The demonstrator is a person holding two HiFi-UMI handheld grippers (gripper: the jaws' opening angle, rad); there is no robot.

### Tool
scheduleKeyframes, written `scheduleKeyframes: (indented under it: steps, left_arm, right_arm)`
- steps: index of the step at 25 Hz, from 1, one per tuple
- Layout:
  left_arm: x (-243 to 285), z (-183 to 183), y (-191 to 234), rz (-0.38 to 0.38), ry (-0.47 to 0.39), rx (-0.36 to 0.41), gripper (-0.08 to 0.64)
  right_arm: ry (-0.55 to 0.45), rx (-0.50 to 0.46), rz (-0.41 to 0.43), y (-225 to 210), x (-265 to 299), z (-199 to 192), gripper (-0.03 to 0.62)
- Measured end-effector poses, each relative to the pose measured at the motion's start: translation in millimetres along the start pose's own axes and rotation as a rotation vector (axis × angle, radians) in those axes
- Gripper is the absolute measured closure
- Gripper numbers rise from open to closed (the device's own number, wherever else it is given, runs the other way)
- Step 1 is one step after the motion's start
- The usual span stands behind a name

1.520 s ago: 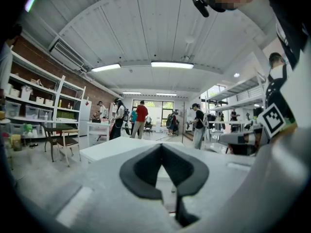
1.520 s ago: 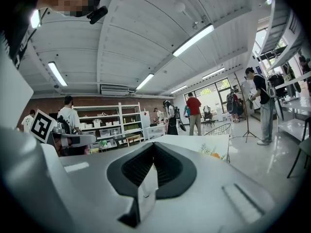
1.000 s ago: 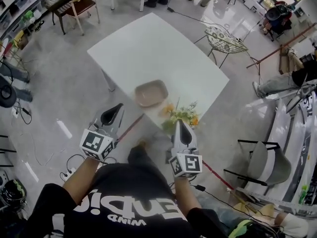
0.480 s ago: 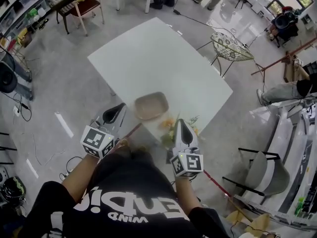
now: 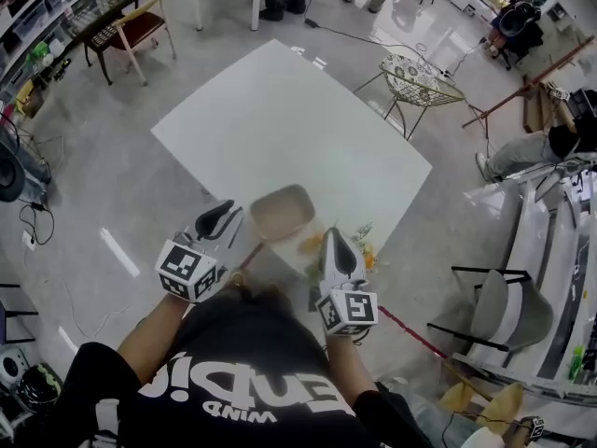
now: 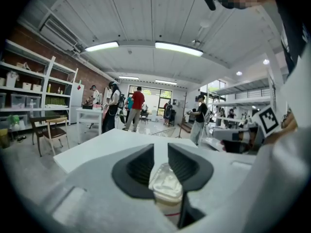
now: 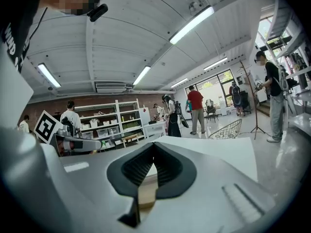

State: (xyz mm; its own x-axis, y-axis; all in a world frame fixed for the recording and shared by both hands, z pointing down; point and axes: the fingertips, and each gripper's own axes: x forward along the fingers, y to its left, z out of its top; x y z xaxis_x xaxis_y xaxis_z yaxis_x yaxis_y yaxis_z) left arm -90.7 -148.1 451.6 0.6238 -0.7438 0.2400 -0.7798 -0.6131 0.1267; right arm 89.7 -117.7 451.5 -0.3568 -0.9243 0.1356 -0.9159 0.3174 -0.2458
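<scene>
A white table (image 5: 270,119) stands in front of me. A tan tray (image 5: 283,211) lies near its front edge, with a bunch of orange and yellow flowers (image 5: 366,252) to its right. My left gripper (image 5: 227,210) is held just left of the tray, jaws a little apart. Through their gap in the left gripper view (image 6: 161,149) I see the pale tray (image 6: 165,183), nothing gripped. My right gripper (image 5: 331,235) hovers over the flowers and hides most of them. Its jaws (image 7: 153,147) meet at the tips, and a tan surface (image 7: 145,195) shows below them.
A wire chair (image 5: 420,73) stands beyond the table's right corner. A wooden chair (image 5: 131,31) is at far left, a grey chair (image 5: 499,311) at right. Several people (image 6: 136,110) stand far across the room. Shelving (image 6: 29,96) lines the left wall.
The table has come closer, and both grippers now reach its front edge. The left jaws have parted slightly. The tray now shows between them.
</scene>
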Motion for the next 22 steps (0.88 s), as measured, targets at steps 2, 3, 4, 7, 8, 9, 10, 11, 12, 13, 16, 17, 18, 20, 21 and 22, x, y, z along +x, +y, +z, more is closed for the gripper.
scheduleKeyframes:
  steps: [2,3,4,7,8,9,10,11,12,13,16,17,18,20,21,22]
  left_arm:
    - [6.5,-3.8,-1.6,-0.018,0.009,-0.017,0.443]
    - [9.4,-5.3,-2.1,-0.031,0.014,-0.028,0.419]
    - [12.0,-6.8,-1.6,-0.046,0.021,-0.042,0.395]
    - [21.1,-14.9,4.8,-0.083,0.044,-0.106,0.297]
    - [25.0,-19.6,6.6,-0.091,0.056,-0.127,0.264]
    - [29.1,-25.1,7.8,-0.099,0.069,-0.144,0.255]
    - [33.3,-30.8,8.8,-0.106,0.082,-0.160,0.253]
    - [37.3,-36.6,10.0,-0.111,0.095,-0.174,0.253]
    - [41.3,-42.2,11.5,-0.114,0.109,-0.188,0.255]
    - [45.5,-47.4,13.3,-0.115,0.122,-0.201,0.259]
    - [56.6,-61.6,21.9,-0.109,0.160,-0.234,0.283]
    - [59.5,-67.5,25.3,-0.106,0.173,-0.243,0.291]
    - [62.0,-74.3,28.7,-0.104,0.185,-0.249,0.297]
    - [65.8,-89.6,34.8,-0.098,0.212,-0.265,0.310]
    - [67.4,-96.6,37.3,-0.096,0.226,-0.276,0.312]
    - [68.9,-102.7,39.2,-0.094,0.239,-0.286,0.314]
  right_arm:
    - [0.000,0.004,-0.006,-3.2,0.4,-0.7,0.592]
    - [0.000,0.006,-0.008,-4.1,0.6,-0.6,0.592]
    - [0.000,0.006,-0.011,-4.3,1.2,-0.3,0.592]
    - [0.001,0.006,-0.023,-4.1,4.7,0.9,0.592]
    - [0.002,0.007,-0.026,-5.0,5.6,0.7,0.592]
    - [0.002,0.008,-0.028,-6.3,6.4,0.0,0.592]
    - [0.002,0.009,-0.031,-7.6,7.1,-0.9,0.592]
    - [0.003,0.010,-0.033,-9.0,7.8,-1.8,0.592]
    - [0.004,0.010,-0.036,-10.4,8.5,-2.3,0.592]
    - [0.005,0.011,-0.037,-12.1,9.4,-2.4,0.592]
    - [0.012,0.013,-0.042,-15.6,13.8,-1.8,0.592]
    - [0.014,0.013,-0.043,-15.9,15.4,-2.5,0.592]
    - [0.016,0.012,-0.043,-15.8,17.0,-3.6,0.592]
    - [0.017,0.011,-0.042,-15.5,20.1,-6.9,0.592]
    - [0.018,0.011,-0.041,-15.4,21.5,-8.1,0.592]
    - [0.021,0.010,-0.040,-15.8,22.9,-8.7,0.593]
